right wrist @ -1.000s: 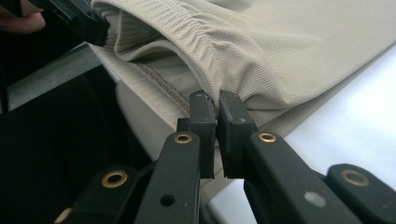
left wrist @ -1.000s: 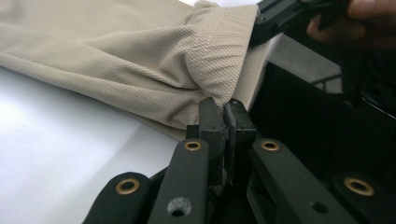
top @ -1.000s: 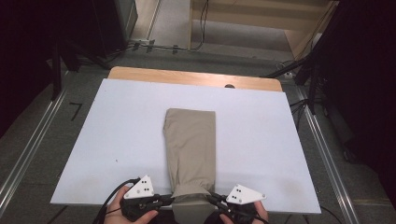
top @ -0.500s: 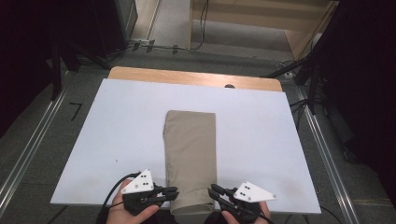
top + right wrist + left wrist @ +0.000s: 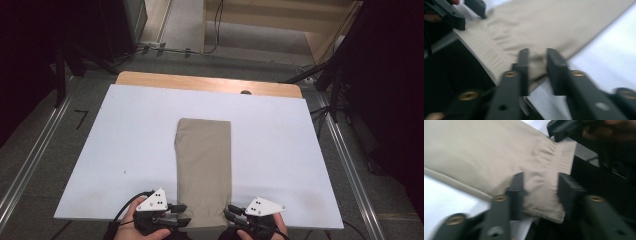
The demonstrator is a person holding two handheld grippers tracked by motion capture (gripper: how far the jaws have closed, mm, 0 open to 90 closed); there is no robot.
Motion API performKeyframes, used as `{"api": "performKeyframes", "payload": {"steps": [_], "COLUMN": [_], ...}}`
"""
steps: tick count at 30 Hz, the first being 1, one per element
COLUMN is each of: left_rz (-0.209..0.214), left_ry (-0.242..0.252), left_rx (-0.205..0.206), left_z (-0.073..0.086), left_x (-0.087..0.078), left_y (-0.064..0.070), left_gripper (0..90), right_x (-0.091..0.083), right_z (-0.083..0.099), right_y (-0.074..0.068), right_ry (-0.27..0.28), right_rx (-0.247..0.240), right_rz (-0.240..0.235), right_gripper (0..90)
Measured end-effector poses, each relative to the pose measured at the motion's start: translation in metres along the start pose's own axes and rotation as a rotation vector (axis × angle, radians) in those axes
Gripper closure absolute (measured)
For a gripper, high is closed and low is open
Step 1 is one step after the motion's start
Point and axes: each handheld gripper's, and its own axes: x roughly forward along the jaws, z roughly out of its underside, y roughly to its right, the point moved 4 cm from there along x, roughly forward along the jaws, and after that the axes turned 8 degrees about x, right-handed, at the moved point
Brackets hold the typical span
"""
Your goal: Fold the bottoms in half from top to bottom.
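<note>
Garment: a folded pair of beige trousers (image 5: 204, 170) lay as a long strip down the middle of the white surface (image 5: 125, 145), its elastic waistband end at the surface's near edge, its far end short of the far edge.
Waistband: in the left gripper view the gathered band (image 5: 560, 157) reached over the near edge, above the dark gap below.
Left gripper: the left gripper (image 5: 181, 215) sat at the near edge, just beside the left near corner of the trousers, pointing toward the cloth.
Left gripper state: its jaws stood wide apart, with the corner of the trousers (image 5: 541, 195) lying between them; whether they touched the cloth could not be told through the blur.
Right gripper: the right gripper (image 5: 231, 214) sat at the near edge on the opposite side, just beside the right near corner of the trousers.
Right gripper state: its jaws stood at a narrow gap, over the hem edge of the trousers (image 5: 536, 62), not closed on it.
Hands: a hand held each gripper from below the near edge.
Surface: a bare wooden strip (image 5: 200, 82) showed along its far edge.
</note>
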Motion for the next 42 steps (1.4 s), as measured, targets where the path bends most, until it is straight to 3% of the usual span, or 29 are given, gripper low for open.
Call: {"api": "performKeyframes", "payload": {"steps": [3, 7, 9, 11, 14, 18, 21, 22, 25, 31, 34, 36, 40, 42], "left_rz": [-0.014, -0.010, -0.034, -0.055, -0.054, -0.051, -0.083, -0.074, -0.085, -0.122, -0.167, -0.193, -0.232, -0.240], "left_ry": [0.030, 0.086, 0.085, 0.104, 0.138, 0.149, 0.145, 0.143, 0.137, 0.111, 0.083, 0.072, 0.038, 0.018], "left_rx": [0.008, -0.010, 0.012, 0.027, 0.018, 0.016, -0.009, -0.014, -0.015, -0.065, -0.123, -0.170, -0.207, -0.237], "left_z": [-0.010, -0.024, -0.032, -0.039, -0.051, -0.065, -0.072, -0.075, -0.079, -0.080, -0.078, -0.076, -0.075, -0.075], "left_x": [-0.006, -0.014, -0.018, -0.023, -0.028, -0.028, -0.025, -0.024, -0.020, -0.004, 0.005, 0.010, 0.020, 0.026], "left_y": [-0.006, -0.023, -0.033, -0.047, -0.071, -0.096, -0.117, -0.124, -0.145, -0.192, -0.218, -0.234, -0.255, -0.264], "left_gripper": [32.3, 20.5, 13.3, 12.2, 9.1, 0.0, 0.0, 0.0, 0.0, 0.0, 0.0, 0.0, 12.7, 18.7], "right_x": [-0.008, -0.010, -0.010, -0.009, -0.006, 0.002, 0.009, 0.011, 0.021, 0.048, 0.068, 0.081, 0.101, 0.109], "right_z": [-0.010, -0.030, -0.042, -0.056, -0.078, -0.105, -0.123, -0.128, -0.145, -0.169, -0.178, -0.182, -0.190, -0.193], "right_y": [0.000, 0.005, 0.010, 0.016, 0.027, 0.047, 0.064, 0.070, 0.092, 0.126, 0.140, 0.150, 0.168, 0.173], "right_ry": [0.050, 0.089, 0.097, 0.111, 0.125, 0.145, 0.157, 0.156, 0.142, 0.099, 0.072, 0.051, 0.031, 0.010], "right_rx": [-0.010, -0.019, -0.016, -0.026, -0.014, -0.017, -0.010, -0.008, 0.002, 0.016, 0.055, 0.078, 0.111, 0.117], "right_rz": [-0.024, -0.013, -0.014, -0.014, -0.043, -0.029, -0.018, -0.015, -0.033, 0.004, 0.021, 0.041, 0.109, 0.111], "right_gripper": [47.4, 25.8, 15.0, 10.9, 0.0, 0.0, 0.0, 0.0, 0.0, 0.0, 12.4, 15.3, 30.8, 35.4]}}
